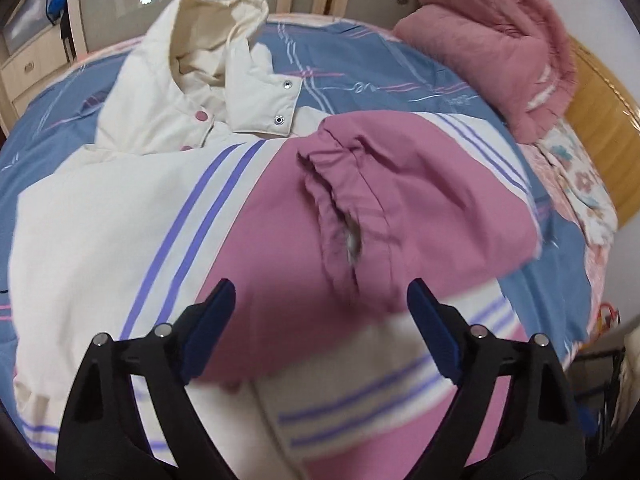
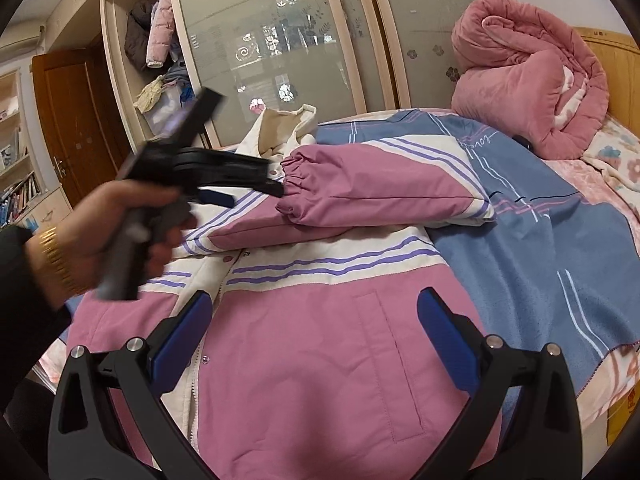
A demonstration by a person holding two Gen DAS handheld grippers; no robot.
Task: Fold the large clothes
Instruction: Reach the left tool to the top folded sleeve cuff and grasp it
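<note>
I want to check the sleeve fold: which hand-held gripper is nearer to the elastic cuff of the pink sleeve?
Left. The left hand-held gripper hovers open just beside the cuff, not touching. The right hand-held gripper is open farther off, over the jacket front near the pocket.

The jacket (image 2: 320, 340) is lying spread on the bed (image 2: 540, 260), one sleeve (image 2: 372, 192) folded across its chest. A rolled blanket (image 2: 528, 92) is sitting behind it to the right, the wardrobe (image 2: 280, 40) standing beyond the bed.
</note>
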